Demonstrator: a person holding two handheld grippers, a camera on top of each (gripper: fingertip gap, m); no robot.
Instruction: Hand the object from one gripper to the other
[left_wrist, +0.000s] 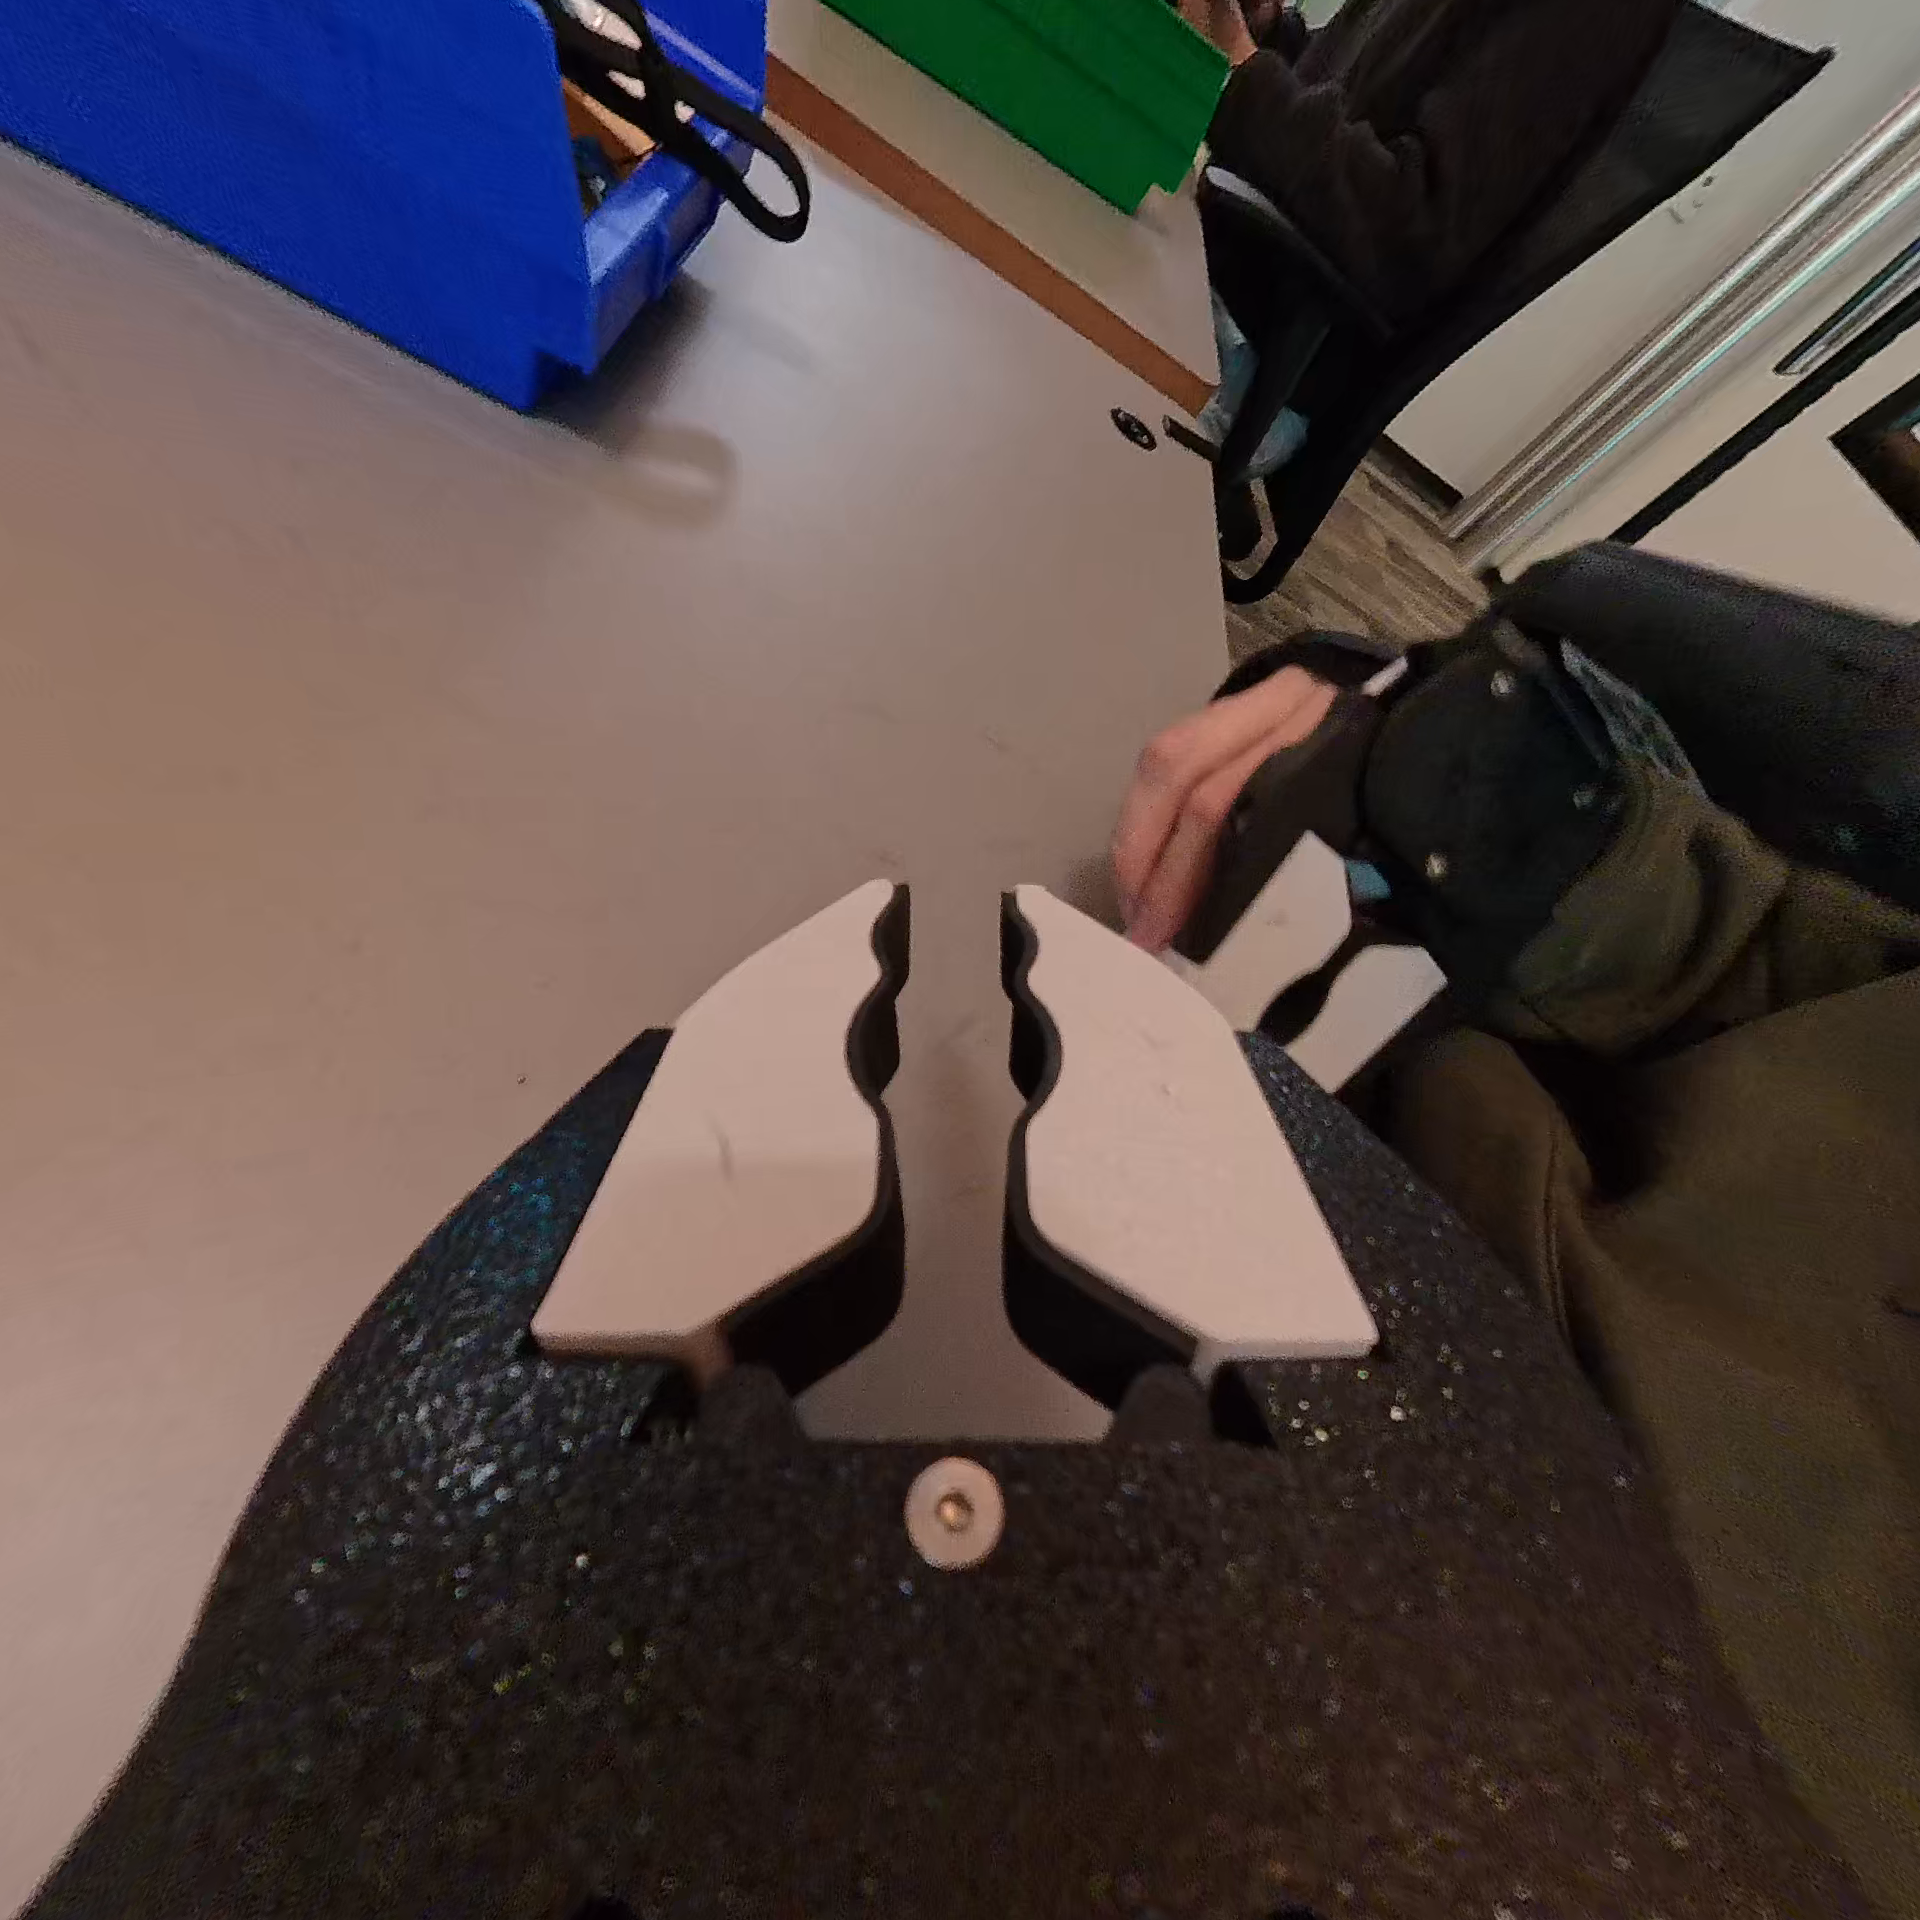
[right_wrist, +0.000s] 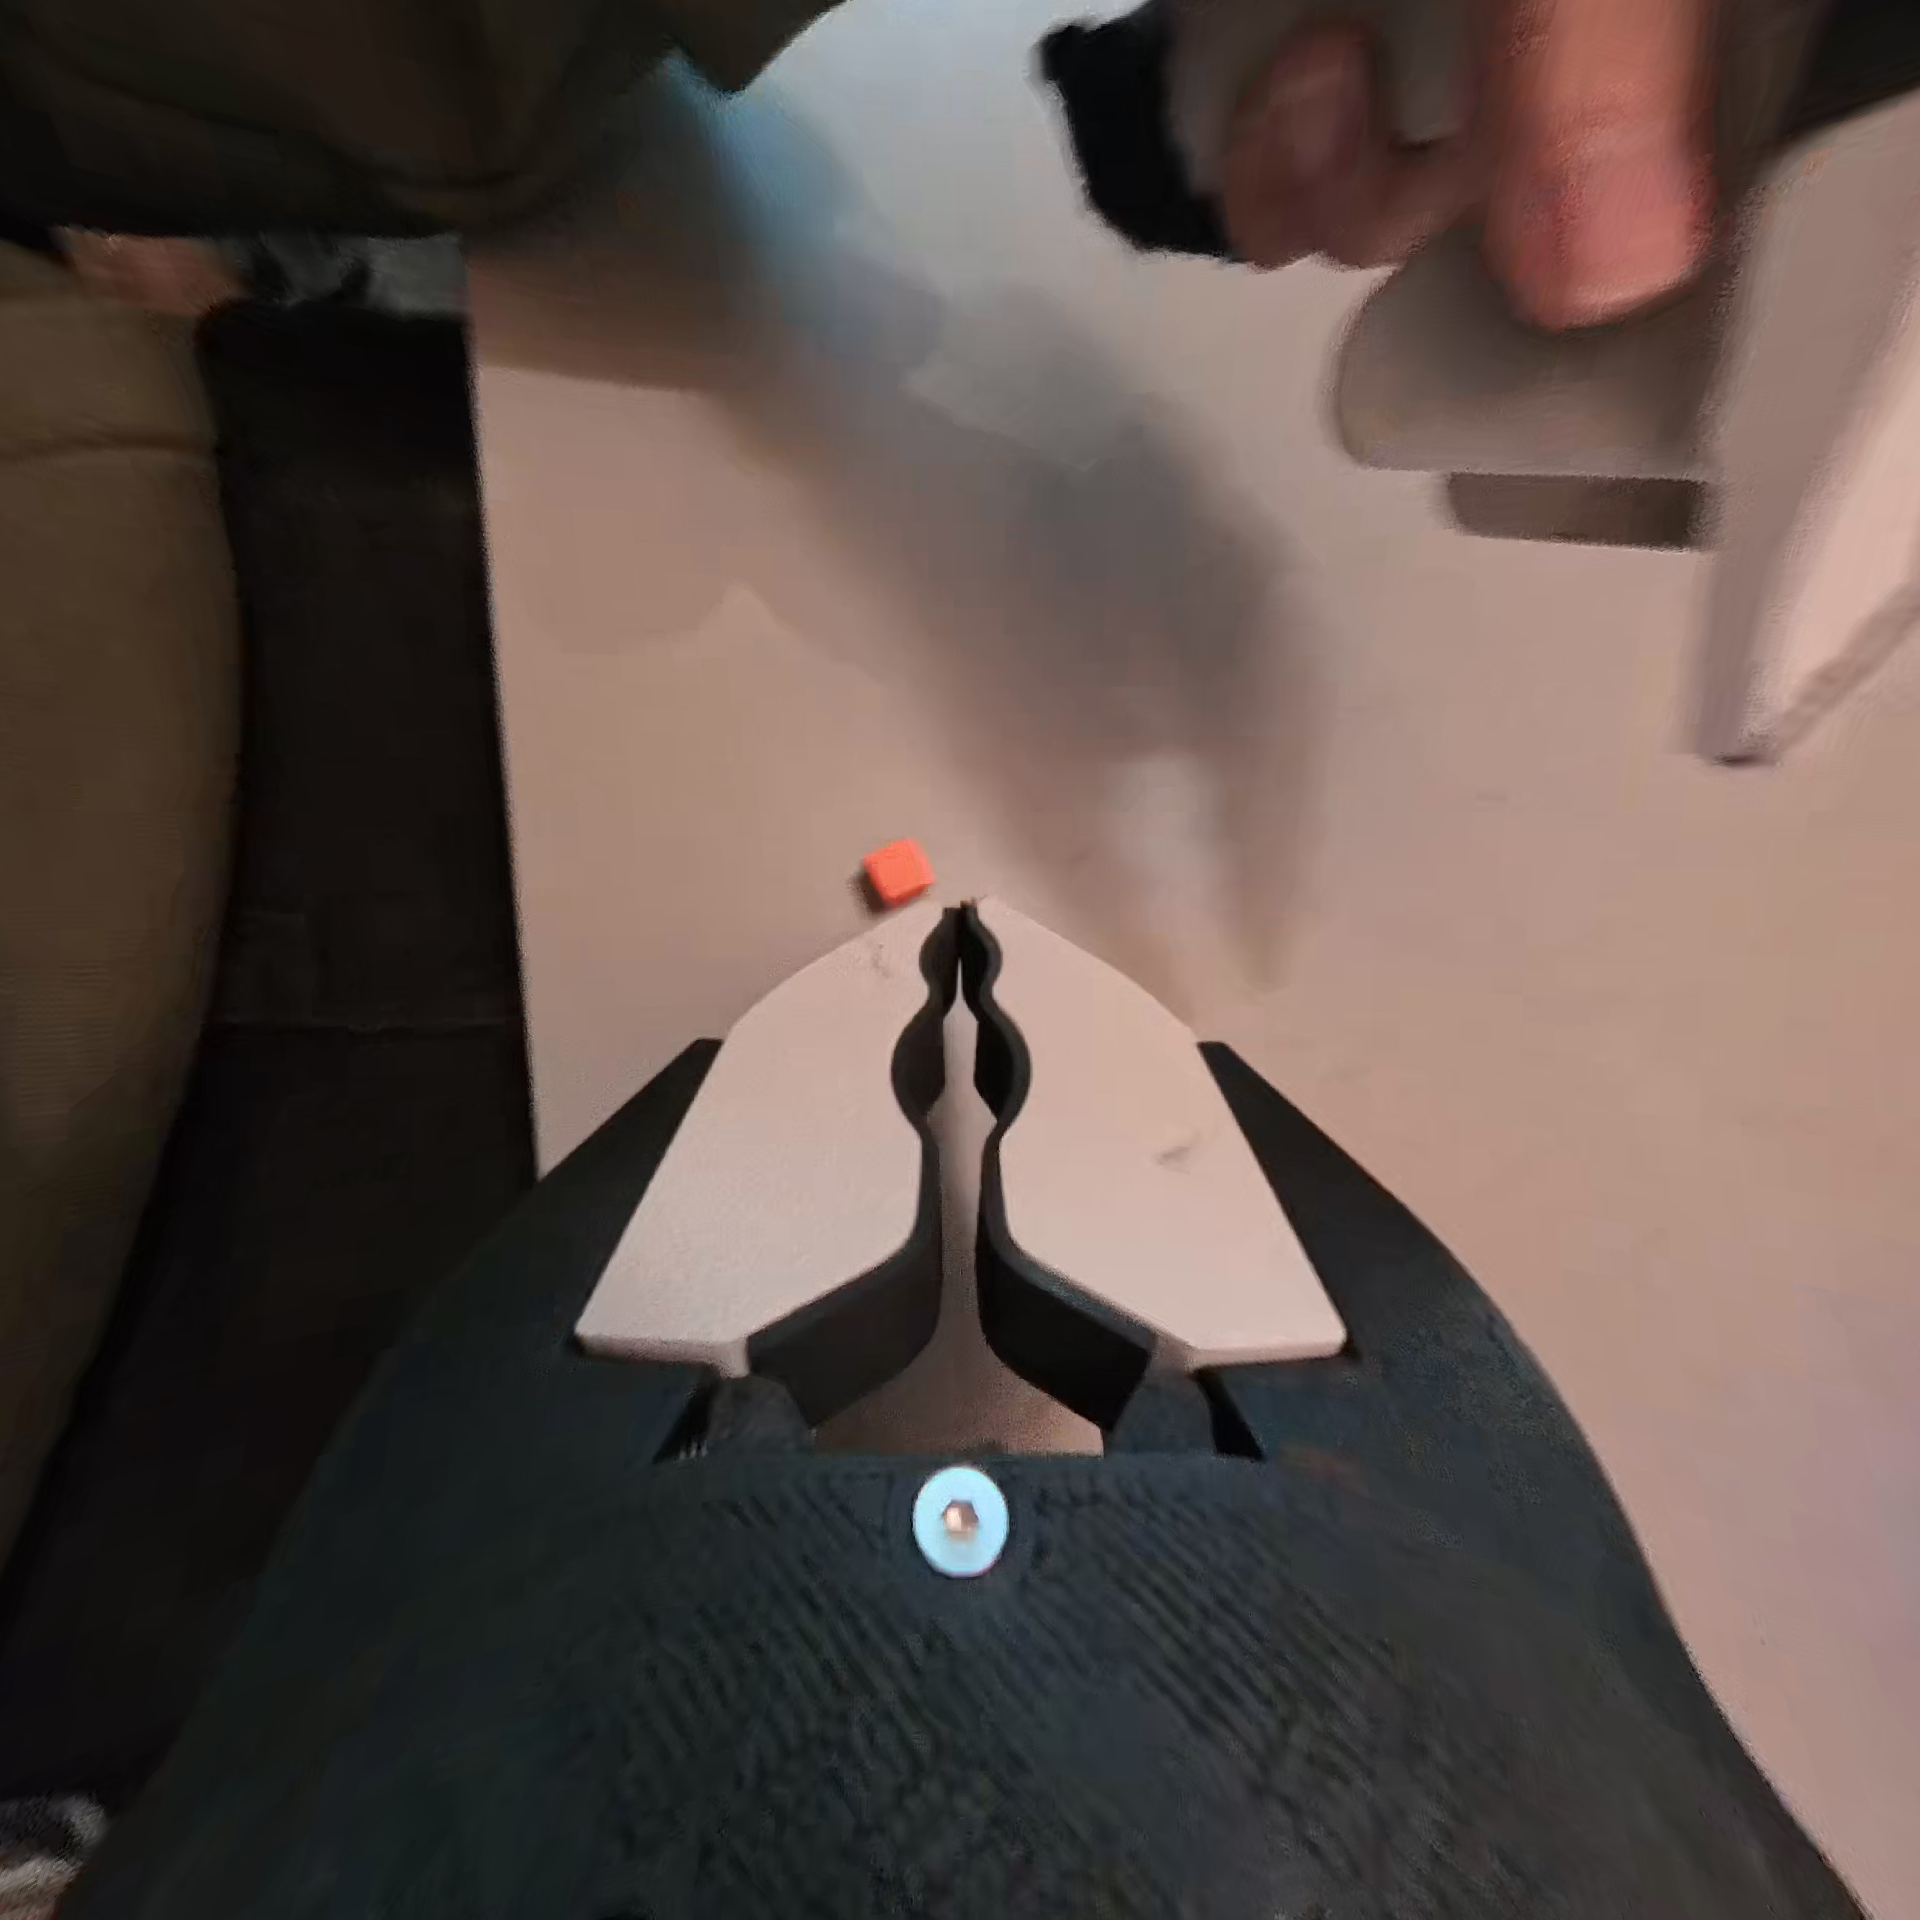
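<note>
Left wrist view: left gripper (left_wrist: 954, 904) hovers over the grey table (left_wrist: 416, 779), its 2 fingers parted and empty. Right gripper (right_wrist: 964, 914) angles down, tips pressed together holding nothing; the small orange cube (right_wrist: 896, 873) lies just beyond them. Blue bin (left_wrist: 343, 177) sits far back.

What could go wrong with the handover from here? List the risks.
1. The right gripper is shut with nothing in it, and the small orange cube lies on the table just past its tips; pushing forward while shut could knock the cube away.
2. The left gripper is open and empty, and the cube is not in its view, so lining up a handover may be hard.
3. The right view is motion-blurred, so fast motion could spoil a grasp.
</note>
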